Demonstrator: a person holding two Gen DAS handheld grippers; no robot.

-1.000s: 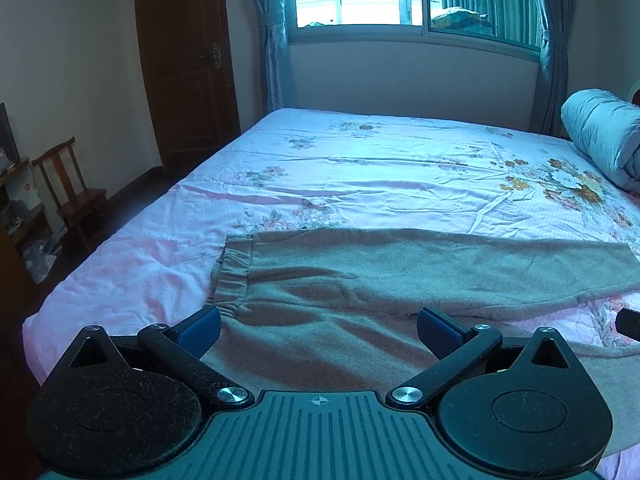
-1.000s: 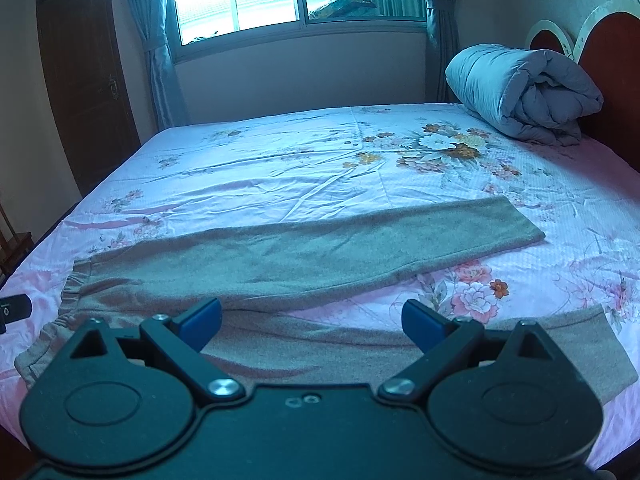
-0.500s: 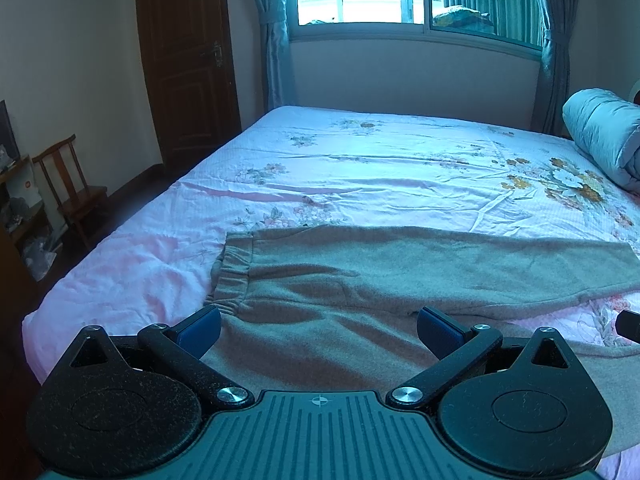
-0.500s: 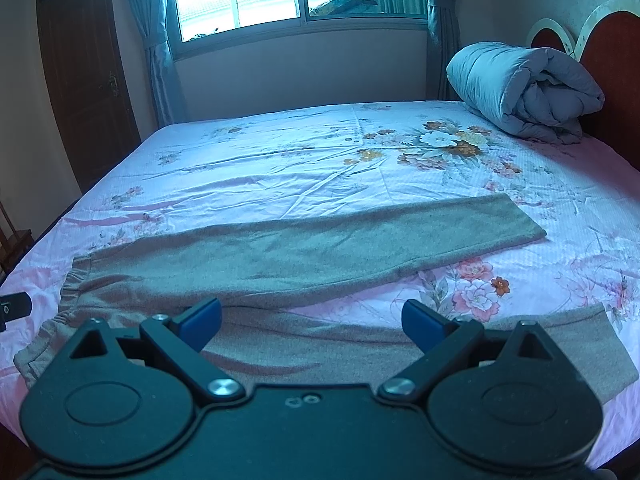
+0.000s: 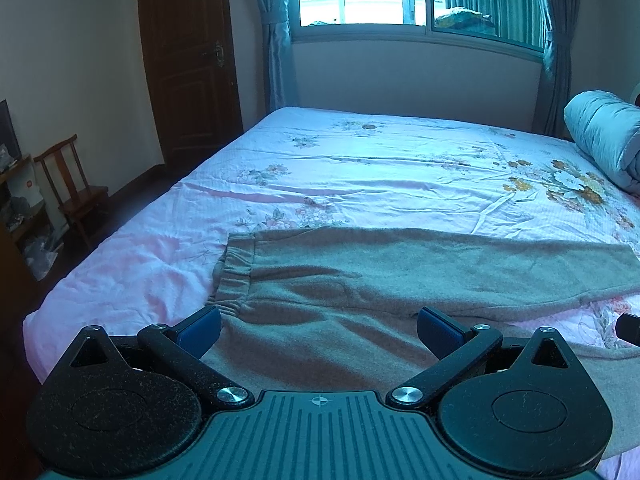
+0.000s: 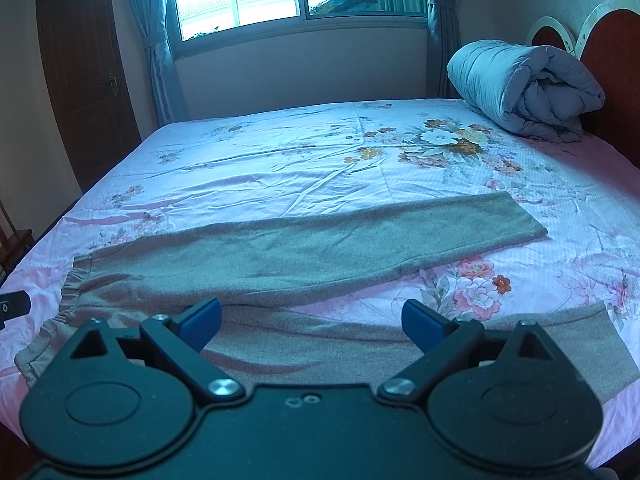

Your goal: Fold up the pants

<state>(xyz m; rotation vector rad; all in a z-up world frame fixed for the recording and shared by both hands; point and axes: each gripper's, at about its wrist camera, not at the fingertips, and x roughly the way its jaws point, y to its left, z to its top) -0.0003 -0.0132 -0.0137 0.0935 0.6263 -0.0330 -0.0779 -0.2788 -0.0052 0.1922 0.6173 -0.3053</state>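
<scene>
We see the pants point(image 6: 304, 248) spread flat across the near part of the bed point(image 6: 320, 152), elastic waistband to the left, the two legs running right and splayed apart at the cuffs. Our left tongs point(image 5: 318, 326) are released, blue pads wide apart above the seat area beside the waistband. Our right tongs point(image 6: 310, 318) are likewise released, above the near leg. A rolled quilt point(image 6: 524, 88) lies by the headboard point(image 6: 612, 60).
</scene>
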